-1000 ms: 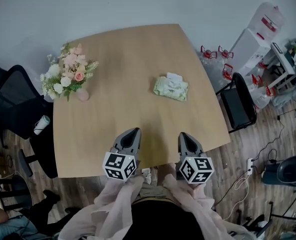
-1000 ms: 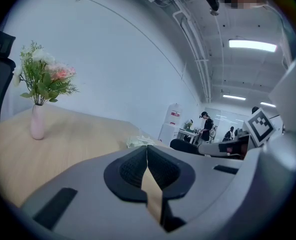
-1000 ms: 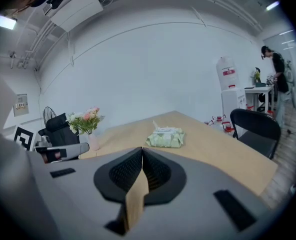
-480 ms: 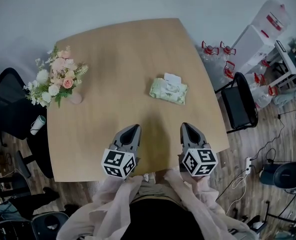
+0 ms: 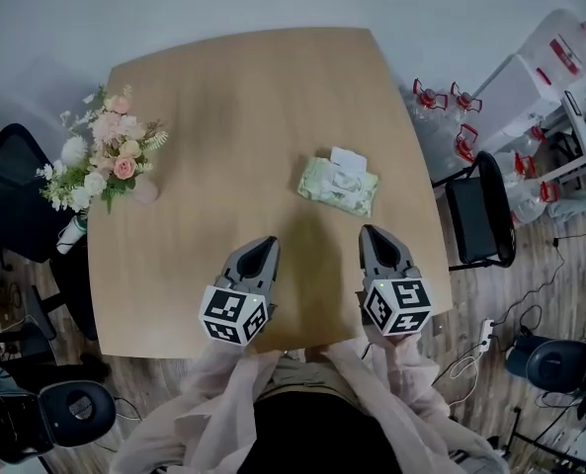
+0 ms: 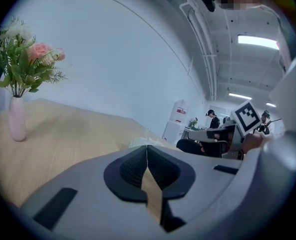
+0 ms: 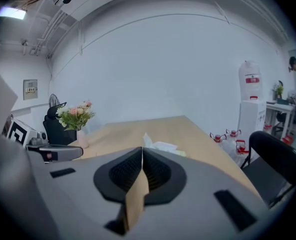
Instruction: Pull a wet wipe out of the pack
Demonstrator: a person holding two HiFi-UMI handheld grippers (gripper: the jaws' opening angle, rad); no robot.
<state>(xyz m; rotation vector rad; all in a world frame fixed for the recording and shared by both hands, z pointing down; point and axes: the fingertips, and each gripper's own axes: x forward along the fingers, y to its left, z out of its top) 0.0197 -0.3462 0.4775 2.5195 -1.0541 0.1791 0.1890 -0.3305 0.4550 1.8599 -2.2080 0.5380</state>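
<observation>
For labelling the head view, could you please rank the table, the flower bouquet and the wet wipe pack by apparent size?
1. table
2. flower bouquet
3. wet wipe pack
The bouquet rises toward the camera, so its lead over the pack may be partly nearness.

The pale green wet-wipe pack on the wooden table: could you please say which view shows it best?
Head view: the pale green wet-wipe pack lies whole, seen from above. Both gripper views show only its top above their jaws.
</observation>
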